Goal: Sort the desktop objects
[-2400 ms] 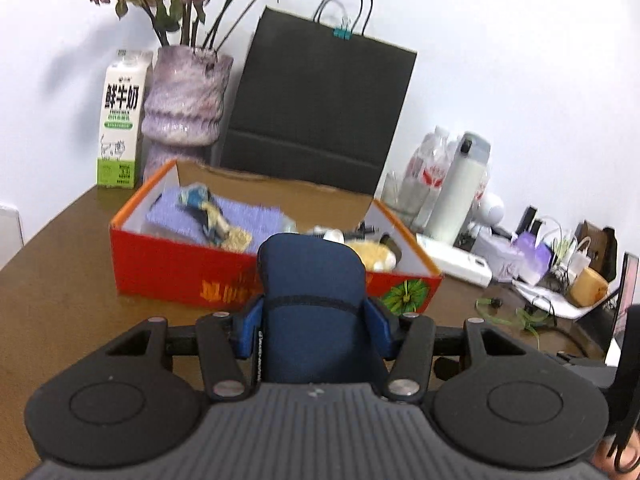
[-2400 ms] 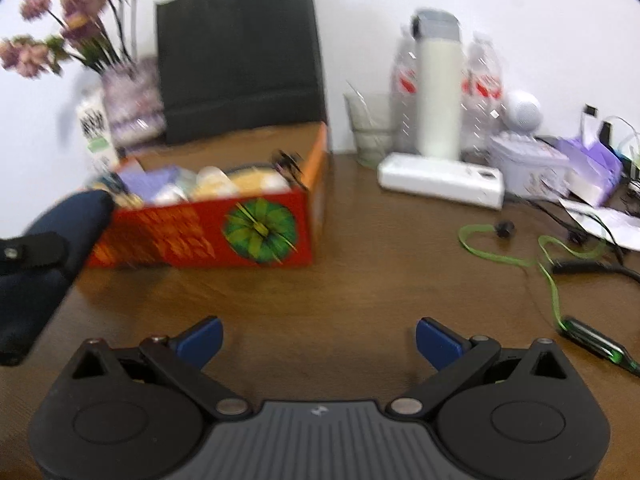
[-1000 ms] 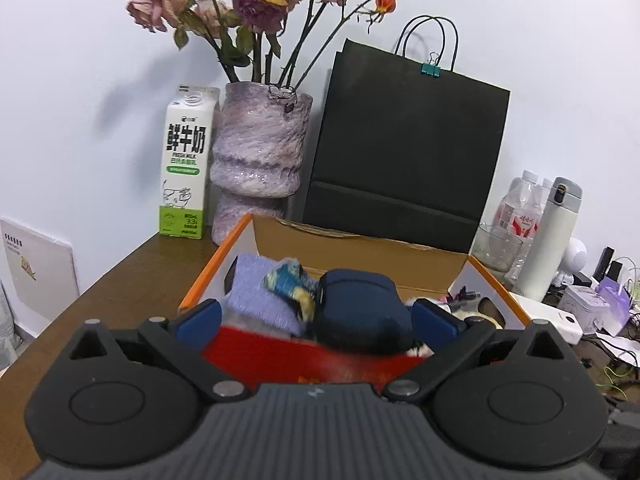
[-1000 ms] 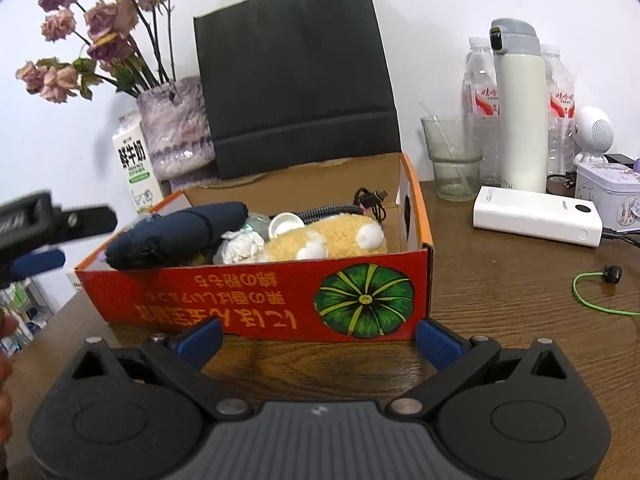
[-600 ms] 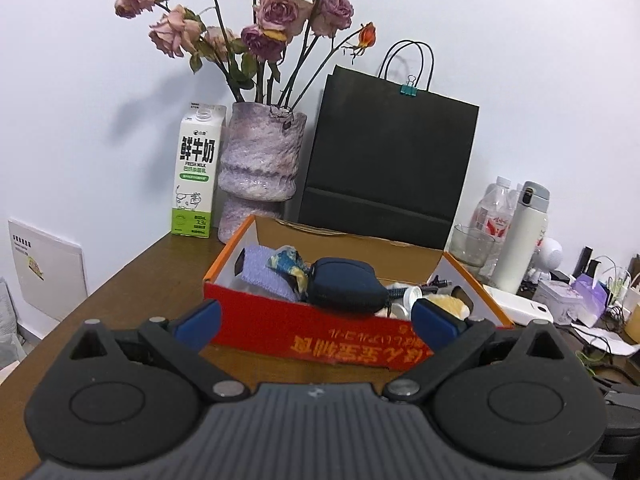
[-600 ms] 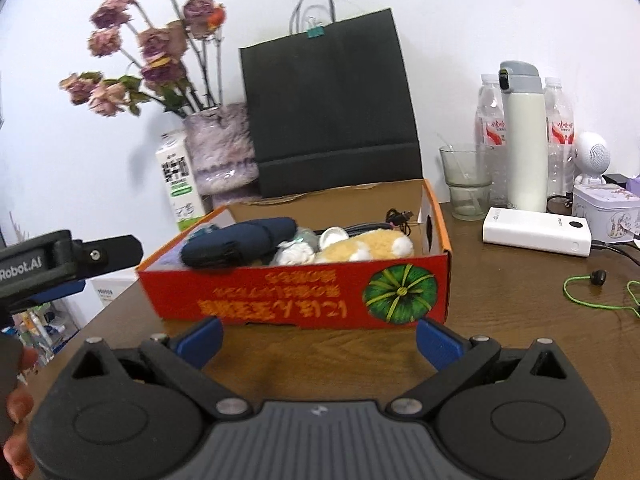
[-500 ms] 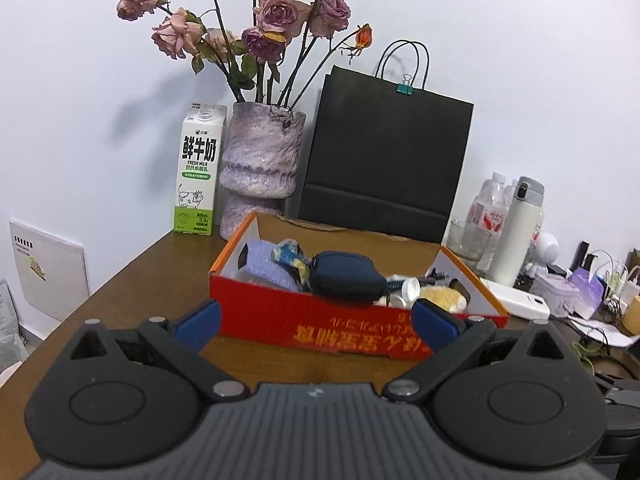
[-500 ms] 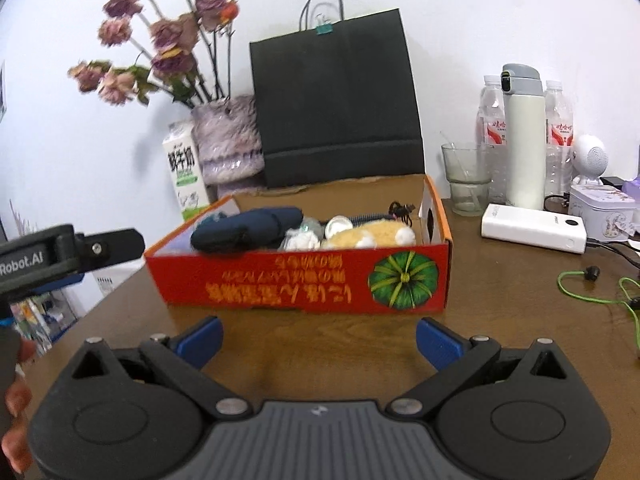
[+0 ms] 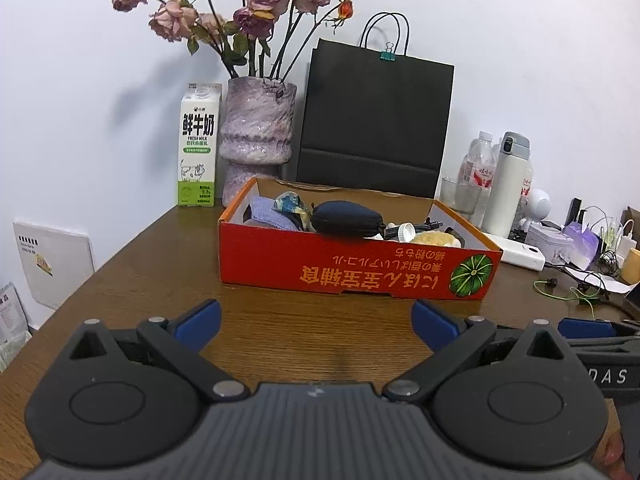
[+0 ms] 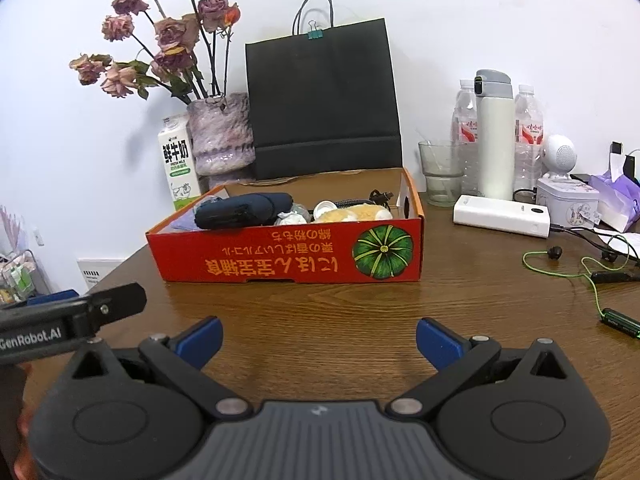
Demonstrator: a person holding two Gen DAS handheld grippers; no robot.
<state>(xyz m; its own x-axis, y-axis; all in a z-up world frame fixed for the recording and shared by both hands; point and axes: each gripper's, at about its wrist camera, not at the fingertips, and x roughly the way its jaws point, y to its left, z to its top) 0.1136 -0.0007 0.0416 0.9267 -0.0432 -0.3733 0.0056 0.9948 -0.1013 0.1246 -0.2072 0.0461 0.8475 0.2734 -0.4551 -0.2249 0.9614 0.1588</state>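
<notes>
Jaws of the left gripper [image 9: 316, 322] and right gripper [image 10: 318, 338] are spread wide, empty, above the table [image 10: 340, 316]. A navy pouch [image 9: 346, 217], possibly zipped, is seen lying inside the red box [image 9: 360, 270].

Left tool [image 9: 316, 322] wide open, nothing btwn blue fingers [image 9: 198, 322], level w/ table. Right tool [image 10: 318, 340] likewise spread, empty, level. Side by side, each seen at edge of other's view. Fingertips of a hand [image 10: 22, 420] at lower left.
</notes>
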